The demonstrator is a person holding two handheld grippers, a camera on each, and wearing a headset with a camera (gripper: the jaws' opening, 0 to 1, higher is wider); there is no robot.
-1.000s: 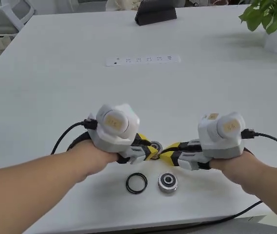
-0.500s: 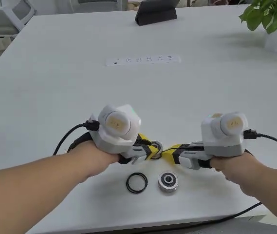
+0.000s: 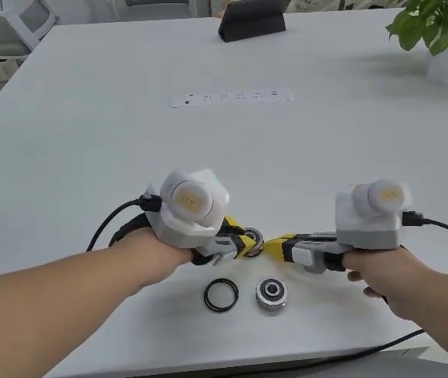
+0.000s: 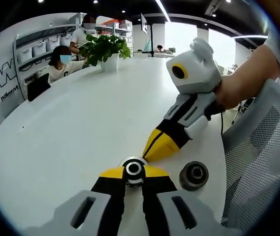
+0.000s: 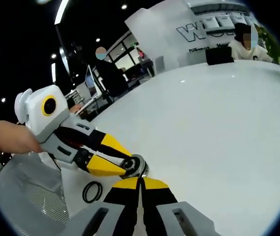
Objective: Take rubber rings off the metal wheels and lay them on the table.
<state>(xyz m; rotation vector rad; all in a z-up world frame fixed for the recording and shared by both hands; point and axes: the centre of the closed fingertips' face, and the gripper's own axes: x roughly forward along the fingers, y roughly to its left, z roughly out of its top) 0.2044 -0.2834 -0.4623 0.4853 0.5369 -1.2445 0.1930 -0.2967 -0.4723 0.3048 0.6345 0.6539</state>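
Observation:
My left gripper (image 3: 246, 240) is shut on a small metal wheel (image 3: 253, 238), held just above the white table (image 3: 90, 134). In the left gripper view the wheel (image 4: 133, 167) sits between my yellow jaw tips (image 4: 133, 173). My right gripper (image 3: 271, 245) is shut, its tip touching the wheel's edge (image 5: 136, 166). Whether it pinches a rubber ring there is too small to tell. A loose black rubber ring (image 3: 221, 295) lies on the table in front. Beside it stands a second metal wheel (image 3: 272, 292).
A white power strip (image 3: 231, 97) lies mid-table. At the far edge stand a dark tablet stand (image 3: 251, 22) and a potted plant (image 3: 440, 35). Cables (image 3: 105, 220) trail from both grippers. A white chair (image 3: 7, 27) is at far left.
My right gripper has drawn a little to the right and rolled, its tip still at the wheel. The left gripper and the things on the table have stayed put.

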